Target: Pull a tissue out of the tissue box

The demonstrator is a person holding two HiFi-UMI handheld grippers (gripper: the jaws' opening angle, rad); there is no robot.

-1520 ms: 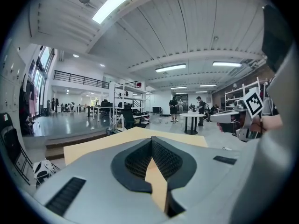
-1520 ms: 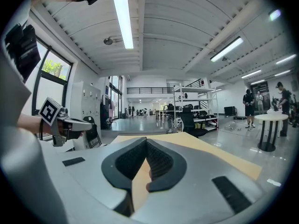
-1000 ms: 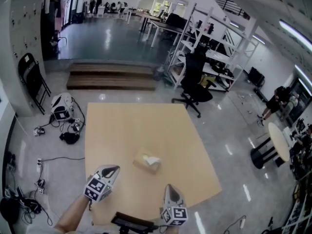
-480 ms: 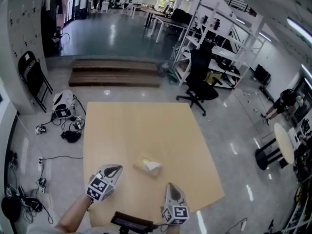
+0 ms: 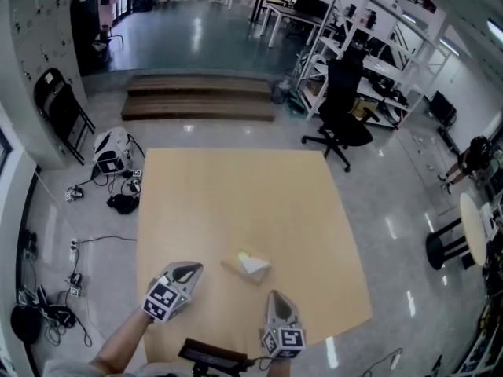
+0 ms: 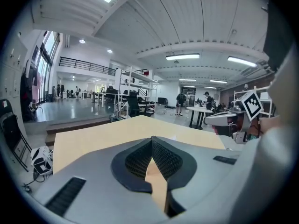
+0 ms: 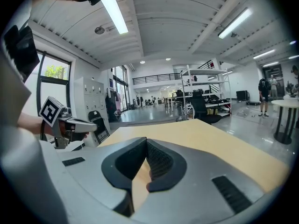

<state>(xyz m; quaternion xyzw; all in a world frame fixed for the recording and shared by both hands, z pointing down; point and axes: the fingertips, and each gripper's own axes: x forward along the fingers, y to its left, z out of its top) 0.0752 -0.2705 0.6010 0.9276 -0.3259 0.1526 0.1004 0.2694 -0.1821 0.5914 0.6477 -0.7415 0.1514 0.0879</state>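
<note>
The head view looks steeply down from above the near edge of the table (image 5: 236, 203), with the left gripper (image 5: 187, 270) and the right gripper (image 5: 275, 297) at its bottom. Each gripper view sits low and close behind its own jaws, facing almost level across the tabletop into the hall. All three share the table and the office chair (image 5: 344, 93). Each gripper view catches the other gripper at its edge.

An open-plan lab or workshop hall: polished floor (image 5: 71, 218), white metal shelving racks (image 5: 354, 53), a black office chair (image 5: 342, 116), far desks (image 5: 283, 10), tangled cables (image 5: 102, 187), strip lights (image 6: 182, 57) overhead.
</note>
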